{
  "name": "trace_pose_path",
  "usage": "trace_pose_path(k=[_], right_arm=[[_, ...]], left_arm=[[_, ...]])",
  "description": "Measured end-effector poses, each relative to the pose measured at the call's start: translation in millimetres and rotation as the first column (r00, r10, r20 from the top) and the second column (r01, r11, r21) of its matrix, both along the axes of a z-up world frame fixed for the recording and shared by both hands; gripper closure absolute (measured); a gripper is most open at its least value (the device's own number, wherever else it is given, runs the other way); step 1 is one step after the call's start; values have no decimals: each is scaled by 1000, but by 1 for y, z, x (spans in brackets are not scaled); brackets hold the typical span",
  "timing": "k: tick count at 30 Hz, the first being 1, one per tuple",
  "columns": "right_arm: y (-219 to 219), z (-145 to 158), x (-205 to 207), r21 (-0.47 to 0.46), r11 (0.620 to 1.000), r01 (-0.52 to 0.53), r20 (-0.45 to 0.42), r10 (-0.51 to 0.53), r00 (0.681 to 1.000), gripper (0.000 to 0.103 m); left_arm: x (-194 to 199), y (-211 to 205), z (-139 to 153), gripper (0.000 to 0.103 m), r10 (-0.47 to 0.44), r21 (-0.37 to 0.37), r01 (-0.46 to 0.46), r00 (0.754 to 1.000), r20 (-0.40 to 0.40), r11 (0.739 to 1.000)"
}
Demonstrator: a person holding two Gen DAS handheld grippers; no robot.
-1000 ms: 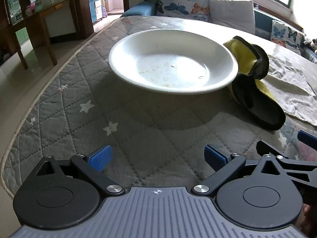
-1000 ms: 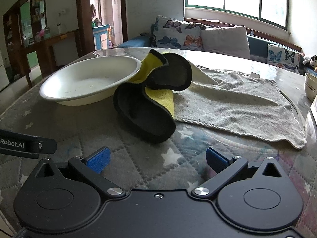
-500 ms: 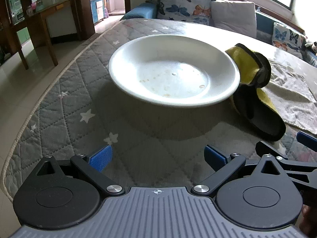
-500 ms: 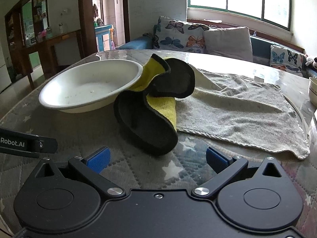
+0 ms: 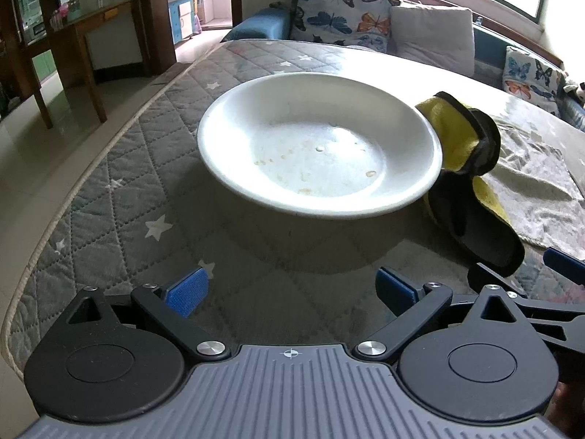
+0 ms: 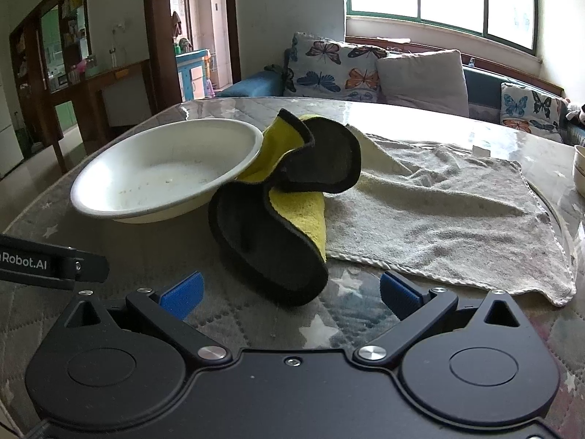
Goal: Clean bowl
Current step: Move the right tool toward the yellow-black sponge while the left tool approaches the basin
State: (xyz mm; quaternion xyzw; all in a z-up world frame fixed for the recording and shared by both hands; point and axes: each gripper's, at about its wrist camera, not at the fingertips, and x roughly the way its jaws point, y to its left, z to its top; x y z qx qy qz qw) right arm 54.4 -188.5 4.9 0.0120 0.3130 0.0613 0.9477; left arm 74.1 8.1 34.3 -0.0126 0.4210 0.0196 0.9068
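Two black handheld tools with blue finger pads

The left tool (image 5: 290, 289) has a ribbed grey body with a small crosshair mark at 12 o'clock, two round black discs, black link arms with silver screws, and blue ribbed pads (image 5: 186, 291). The right tool (image 6: 290, 291) is the same build with a smooth black body; the left tool's side arm, at 9 o'clock in the right wrist view, reads "Robot.AI" in white.

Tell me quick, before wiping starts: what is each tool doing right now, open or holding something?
Left tool: open, holding nothing, aimed at the white bowl.
Right tool: open, holding nothing, facing the yellow and black cloth.
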Motion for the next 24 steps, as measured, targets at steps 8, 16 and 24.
trace_pose_path(k=[8, 16, 24], right_arm=[[0, 1, 7, 12, 1000, -9, -4, 9, 1000, 0], [-1, 4, 14, 22, 1000, -18, 2, 18, 1000, 0], [-1, 5, 26, 22, 999, -29, -4, 30, 1000, 5]], left_arm=[[6, -1, 2, 8, 2, -4, -2, 1000, -6, 1000], [13, -2, 4, 9, 10, -8, -10, 1000, -11, 1000], [19, 1, 3, 11, 36, -19, -37, 999, -23, 999]])
